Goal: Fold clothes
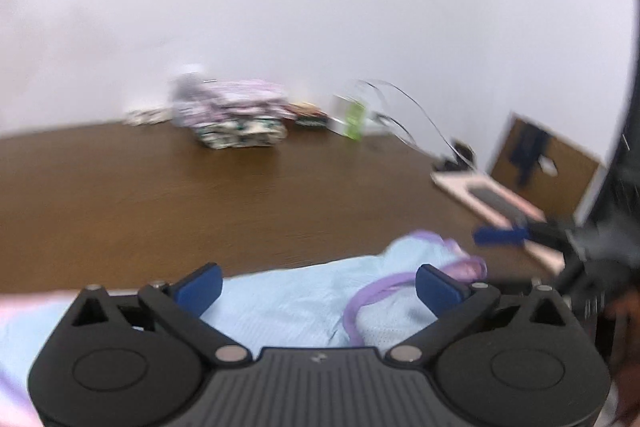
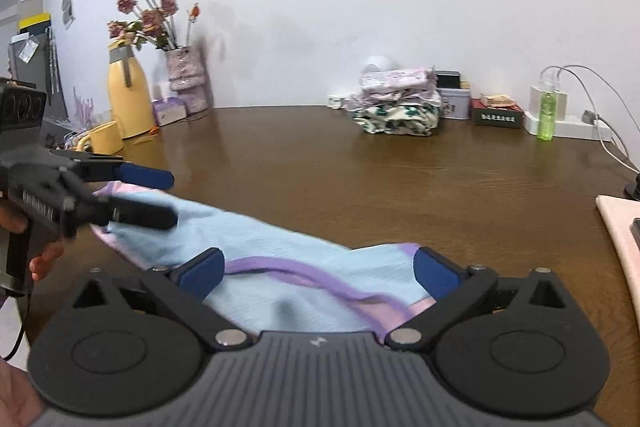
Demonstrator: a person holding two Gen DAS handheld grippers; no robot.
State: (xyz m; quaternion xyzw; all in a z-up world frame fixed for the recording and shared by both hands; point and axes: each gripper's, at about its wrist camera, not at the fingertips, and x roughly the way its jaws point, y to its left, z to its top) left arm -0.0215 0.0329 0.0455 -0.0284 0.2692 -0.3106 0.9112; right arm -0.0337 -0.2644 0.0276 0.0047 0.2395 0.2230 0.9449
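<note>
both tongs (image 1: 318, 287) (image 2: 318, 273) gape wide over rumpled blue mesh shirt (image 2: 280, 247) on woodgrain table (image 2: 400, 179).

Bright even light; left wrist view motion-blurred, right sharp; fisheye-warped edges.

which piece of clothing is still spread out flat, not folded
The light blue garment with purple trim lying by the near table edge; the floral clothes by the wall are folded and stacked.
</note>
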